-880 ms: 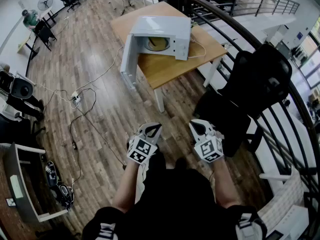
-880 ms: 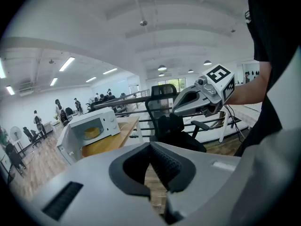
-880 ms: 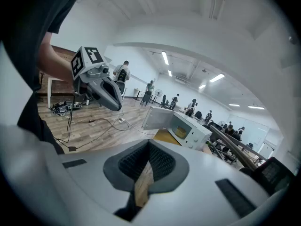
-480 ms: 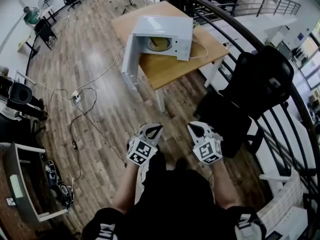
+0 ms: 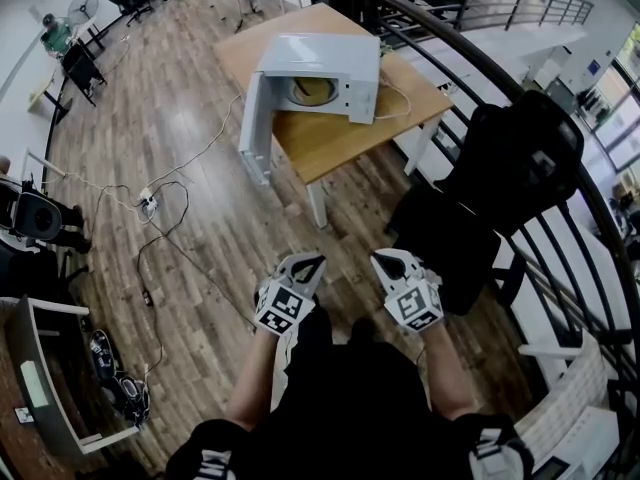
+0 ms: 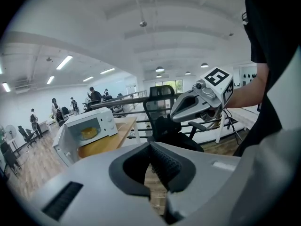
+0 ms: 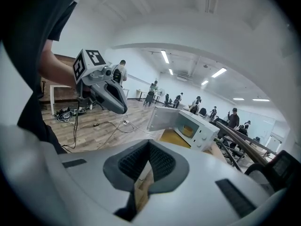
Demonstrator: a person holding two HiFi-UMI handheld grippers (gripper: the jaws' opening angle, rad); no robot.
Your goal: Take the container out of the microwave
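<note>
The room is big and bright, with a brown wood floor (image 5: pixel 200 248) and a black rail (image 5: pixel 470 58) that curves along the right side; thin cables (image 5: pixel 170 240) lie on the floor at 10 o'clock from the person. One wood table (image 5: pixel 340 138) stands at 12 o'clock, well apart from the person; one white microwave (image 5: pixel 320 58) sits on it, and its door (image 5: pixel 255 128) hangs wide open to the left. One yellow container (image 5: pixel 312 90) is inside the microwave; nothing touches it. One big black chair (image 5: pixel 510 168) stands by the rail at 2 o'clock, just right of the table; one fan (image 5: pixel 80 8) stands far off at 10 o'clock.

There are two grippers, one in each hand, held low and close to the person's body, side by side and pointing toward the table. The left gripper (image 5: pixel 308 261) has its jaws pressed together with nothing between them; the right gripper (image 5: pixel 385 259) is the same, jaws together and empty. Both are far from the microwave.
</note>
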